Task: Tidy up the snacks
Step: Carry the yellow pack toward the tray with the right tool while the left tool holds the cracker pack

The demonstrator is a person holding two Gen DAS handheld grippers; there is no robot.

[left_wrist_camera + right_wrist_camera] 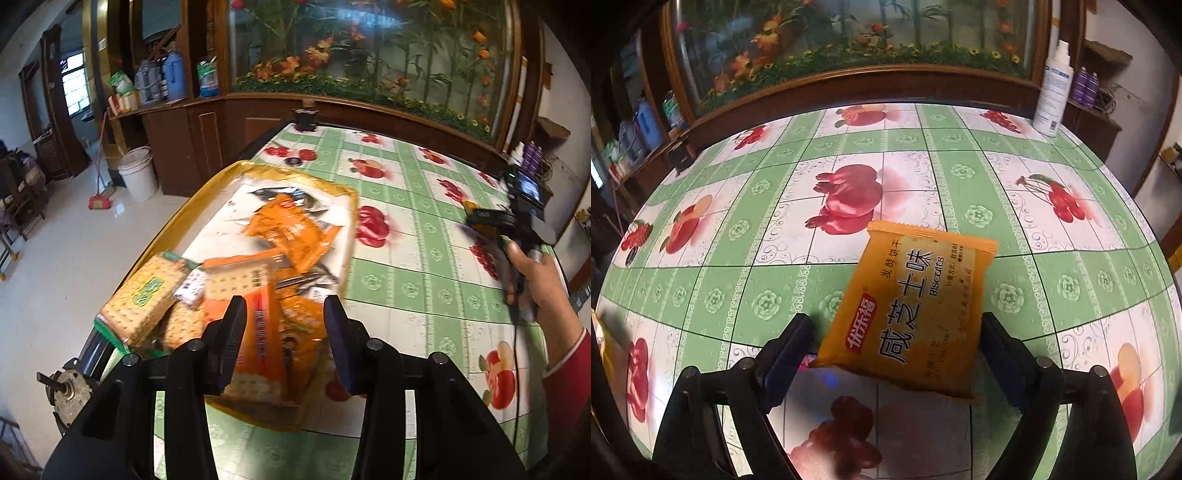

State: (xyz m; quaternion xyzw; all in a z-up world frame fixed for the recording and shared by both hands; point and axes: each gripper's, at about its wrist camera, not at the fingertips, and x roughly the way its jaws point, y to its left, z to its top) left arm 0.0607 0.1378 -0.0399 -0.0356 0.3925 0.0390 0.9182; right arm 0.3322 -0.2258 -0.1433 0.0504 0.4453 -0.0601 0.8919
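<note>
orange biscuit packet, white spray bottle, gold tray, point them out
orange biscuit packet [912, 314], right wrist view, middle of printed face
white spray bottle [1052, 96], right wrist view, label
gold tray [295, 173], left wrist view, far rim

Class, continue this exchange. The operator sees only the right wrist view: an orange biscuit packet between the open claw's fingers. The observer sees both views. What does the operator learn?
Operator: Where would this packet go?
Observer: Probably into a gold-rimmed tray, which lies in front of the open left claw.
Operator: Is anything in it?
Observer: Yes. There are orange packets, blurred, and a green cracker pack at its left edge.
</note>
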